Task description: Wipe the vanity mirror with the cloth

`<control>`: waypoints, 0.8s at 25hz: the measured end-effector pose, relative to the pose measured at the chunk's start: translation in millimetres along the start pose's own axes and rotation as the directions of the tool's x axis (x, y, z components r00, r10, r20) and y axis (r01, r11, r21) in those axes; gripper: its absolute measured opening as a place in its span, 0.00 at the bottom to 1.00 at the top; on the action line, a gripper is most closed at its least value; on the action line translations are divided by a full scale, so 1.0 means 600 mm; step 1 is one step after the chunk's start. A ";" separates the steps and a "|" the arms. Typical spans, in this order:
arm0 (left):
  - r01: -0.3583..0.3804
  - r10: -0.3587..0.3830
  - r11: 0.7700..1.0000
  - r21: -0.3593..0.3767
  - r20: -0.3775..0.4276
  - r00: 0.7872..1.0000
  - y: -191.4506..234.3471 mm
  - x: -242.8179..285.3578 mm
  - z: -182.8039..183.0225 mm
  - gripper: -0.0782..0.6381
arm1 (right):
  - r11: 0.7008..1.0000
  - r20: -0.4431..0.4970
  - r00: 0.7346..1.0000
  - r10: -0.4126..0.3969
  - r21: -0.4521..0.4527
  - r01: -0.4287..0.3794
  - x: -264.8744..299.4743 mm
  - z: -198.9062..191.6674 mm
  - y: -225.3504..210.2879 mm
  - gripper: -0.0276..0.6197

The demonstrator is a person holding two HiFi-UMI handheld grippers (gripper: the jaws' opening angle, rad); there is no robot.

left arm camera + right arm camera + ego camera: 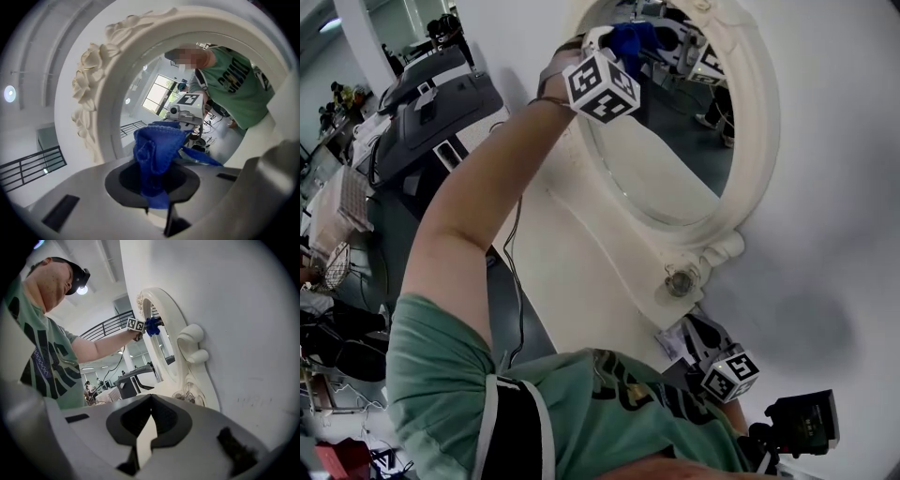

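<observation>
An oval vanity mirror (675,159) in a cream carved frame (757,141) stands against a white wall. My left gripper (614,66) is raised to the top of the glass and is shut on a blue cloth (633,42), which presses on the mirror. In the left gripper view the bunched cloth (157,150) sticks out of the left gripper (158,197) against the glass, next to the frame's rose ornament (93,75). My right gripper (694,336) hangs low by the mirror's foot. It (149,425) is shut on nothing and sees the mirror (161,333) edge-on.
A glass knob (682,279) sits at the frame's lower end. A black cable (514,272) hangs beside the person's raised arm. Desks with equipment (431,103) fill the left background. A black device (802,422) shows at the lower right. White wall (834,234) lies right of the mirror.
</observation>
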State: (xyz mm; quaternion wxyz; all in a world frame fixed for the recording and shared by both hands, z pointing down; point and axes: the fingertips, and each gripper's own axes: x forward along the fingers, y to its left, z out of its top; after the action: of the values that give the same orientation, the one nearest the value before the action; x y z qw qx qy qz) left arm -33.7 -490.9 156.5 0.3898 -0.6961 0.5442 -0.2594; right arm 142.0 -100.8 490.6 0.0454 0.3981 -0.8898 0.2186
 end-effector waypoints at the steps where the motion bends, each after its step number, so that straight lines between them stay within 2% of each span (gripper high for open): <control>1: 0.014 -0.014 1.000 0.008 -0.004 1.000 -0.030 -0.006 -0.012 0.21 | 1.000 -0.004 1.000 -0.002 0.003 0.002 -0.001 -0.002 0.000 0.06; 4: 0.081 -0.081 0.997 0.015 -0.023 0.996 -0.141 -0.028 -0.057 0.21 | 1.000 -0.016 1.000 -0.009 0.003 0.009 -0.003 -0.003 -0.001 0.06; 7: 0.196 -0.197 0.980 -0.018 -0.056 0.979 -0.291 -0.059 -0.119 0.21 | 1.000 -0.032 0.999 -0.020 -0.002 0.020 -0.003 -0.003 -0.001 0.06; 12: 0.335 -0.339 0.941 -0.053 -0.127 0.932 -0.511 -0.114 -0.206 0.22 | 0.999 -0.060 0.997 -0.038 0.003 0.038 -0.007 -0.012 -0.001 0.06; 15: 0.437 -0.445 0.895 -0.084 -0.170 0.879 -0.626 -0.148 -0.240 0.22 | 0.999 -0.074 0.996 -0.047 0.012 0.048 -0.008 -0.020 -0.001 0.06; 17: 0.470 -0.483 0.876 -0.113 -0.175 0.858 -0.672 -0.166 -0.255 0.22 | 0.999 -0.079 0.996 -0.050 0.015 0.051 -0.008 -0.021 -0.001 0.06; 20: 0.473 -0.492 0.869 -0.143 -0.154 0.857 -0.677 -0.167 -0.257 0.22 | 0.998 -0.077 0.995 -0.056 0.017 0.057 -0.007 -0.019 -0.007 0.06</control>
State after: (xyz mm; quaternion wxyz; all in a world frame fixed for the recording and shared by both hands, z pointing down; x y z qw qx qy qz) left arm 43.3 -392.6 584.7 0.2247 -0.8017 0.3984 -0.3849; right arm 147.0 -95.3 501.5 0.0819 0.4148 -0.8736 0.2409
